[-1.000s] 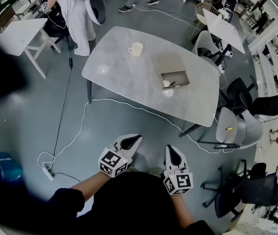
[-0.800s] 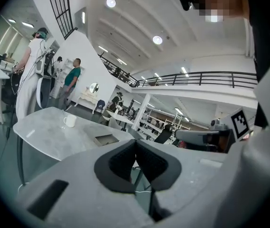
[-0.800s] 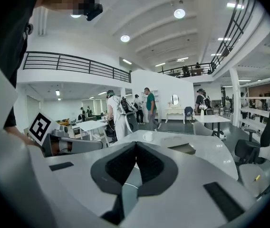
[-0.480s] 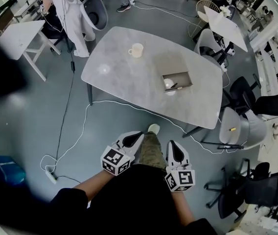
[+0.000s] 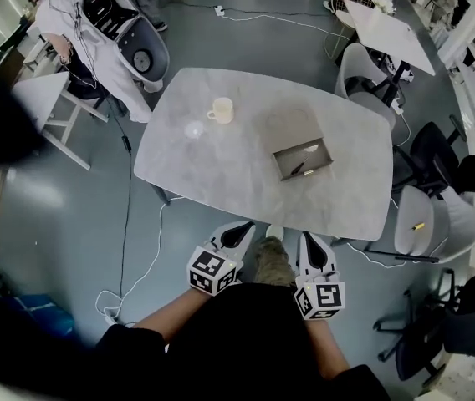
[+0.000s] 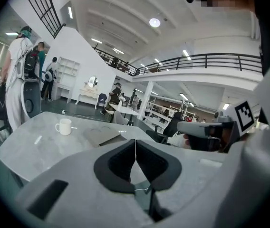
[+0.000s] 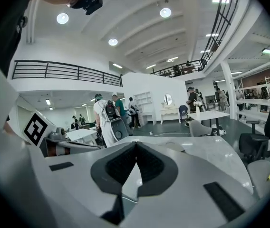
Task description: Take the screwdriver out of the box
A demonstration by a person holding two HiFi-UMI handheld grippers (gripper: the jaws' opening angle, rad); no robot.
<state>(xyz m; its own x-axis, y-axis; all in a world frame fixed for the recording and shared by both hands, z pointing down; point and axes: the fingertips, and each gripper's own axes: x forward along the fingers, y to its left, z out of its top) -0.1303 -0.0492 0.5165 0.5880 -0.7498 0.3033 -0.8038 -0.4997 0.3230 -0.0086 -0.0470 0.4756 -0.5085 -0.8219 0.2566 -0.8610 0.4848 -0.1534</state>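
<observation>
Box (image 5: 286, 162), centre right on table (image 5: 212, 165): holds screwdriver (image 5: 297, 170). Mug (image 5: 222, 109): upper centre. Left gripper (image 5: 246, 226), right gripper (image 5: 309, 236): jaws closed, empty.

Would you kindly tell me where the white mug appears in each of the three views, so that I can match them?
Head view: the mug stands on the far left part of the table, left of the box.
Left gripper view: the mug is at the left, on the table.
Right gripper view: the mug is not visible.
Shared landmark: the grey table, also at the right in the right gripper view.
</observation>
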